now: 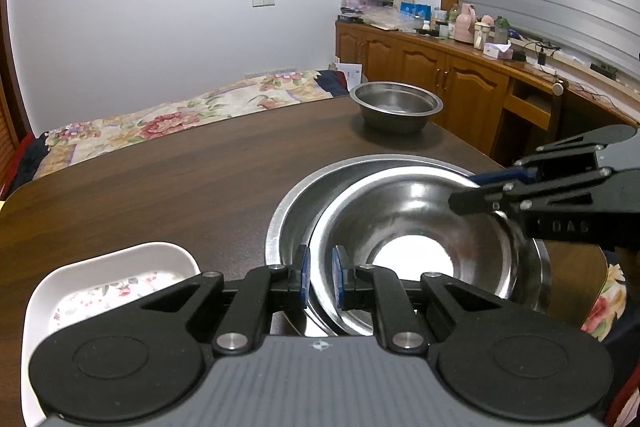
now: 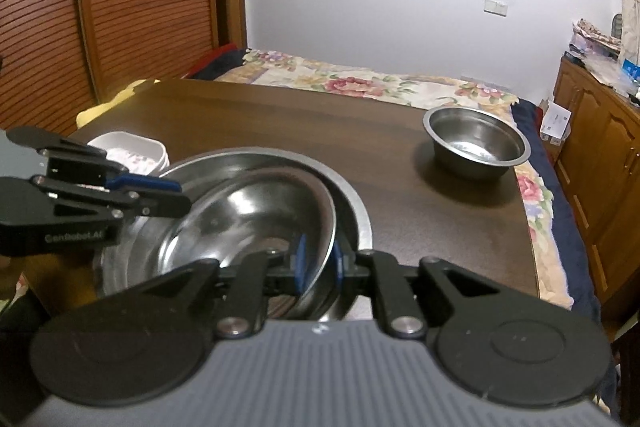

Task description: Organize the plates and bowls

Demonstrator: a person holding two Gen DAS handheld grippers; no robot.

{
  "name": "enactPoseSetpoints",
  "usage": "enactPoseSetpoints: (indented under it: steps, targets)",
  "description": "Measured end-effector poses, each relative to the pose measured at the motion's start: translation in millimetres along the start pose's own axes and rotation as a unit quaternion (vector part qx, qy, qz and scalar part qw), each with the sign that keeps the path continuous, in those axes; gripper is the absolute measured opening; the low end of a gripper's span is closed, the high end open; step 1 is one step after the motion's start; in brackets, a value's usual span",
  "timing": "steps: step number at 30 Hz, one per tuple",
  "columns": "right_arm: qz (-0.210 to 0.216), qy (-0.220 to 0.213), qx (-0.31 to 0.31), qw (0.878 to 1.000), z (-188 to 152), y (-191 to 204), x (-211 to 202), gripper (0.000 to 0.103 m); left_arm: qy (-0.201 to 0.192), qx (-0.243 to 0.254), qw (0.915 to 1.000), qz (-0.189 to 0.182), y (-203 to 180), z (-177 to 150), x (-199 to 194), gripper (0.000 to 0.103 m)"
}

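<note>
1. A shiny round stainless-steel bowl [image 1: 416,247] is sitting tilted inside a wider, shallow round steel basin [image 1: 296,203], filling the lower centre and right of the left wrist view.
2. The left gripper [image 1: 322,277] is pinching the near rim of this inner bowl at the lower centre of the frame, its blue-padded jaws nearly together with only the thin metal edge between them.
3. The right gripper [image 2: 318,265] is clamping the opposite rim in the same way at the lower centre of its own view, jaws drawn almost fully in on the steel edge; in the left wrist view it is reaching in from the right edge.
4. The bowl and the basin are resting on a dark brown wooden table [image 1: 180,179] that is spanning the middle of both frames.
5. A white rectangular ceramic dish with a floral base [image 1: 112,287] is lying at the lower left of the left wrist view, just beside the basin.
6. A smaller, deep stainless-steel bowl [image 2: 476,143] is standing apart, upright near the table's far corner, at the right of centre in the right wrist view.
7. A floral bedspread [image 2: 360,83] is showing behind the table.
</note>
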State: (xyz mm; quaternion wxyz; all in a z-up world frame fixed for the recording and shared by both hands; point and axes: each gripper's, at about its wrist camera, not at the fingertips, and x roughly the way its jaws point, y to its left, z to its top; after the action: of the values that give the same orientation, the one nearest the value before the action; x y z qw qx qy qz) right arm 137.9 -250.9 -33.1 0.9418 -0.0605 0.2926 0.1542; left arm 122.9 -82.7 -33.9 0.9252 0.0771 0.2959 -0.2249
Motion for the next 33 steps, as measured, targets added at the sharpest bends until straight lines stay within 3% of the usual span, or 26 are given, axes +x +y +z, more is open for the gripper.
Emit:
enactPoseSetpoints:
  steps: [9,20,25,33]
  targets:
    - [0.008,-0.023,0.032,0.999,3.0,-10.4,-6.8,0.015,-0.003,-0.003,1.0,0.001,1.2,0.3,-0.8,0.015]
    - [-0.005,-0.05,0.061,0.997,11.1,-28.9,-23.8,0.016,-0.025,0.007,0.9997,0.003,1.3,24.6,-7.0,0.015]
    - [-0.02,-0.067,0.057,0.996,13.1,-37.0,-31.7,0.016,-0.036,0.009,0.9993,-0.003,0.4,42.5,-4.3,0.028]
    - [-0.039,-0.085,0.078,0.993,17.6,-58.2,-41.1,0.016,-0.047,0.017,0.9988,-0.005,-4.2,65.1,1.0,0.037]
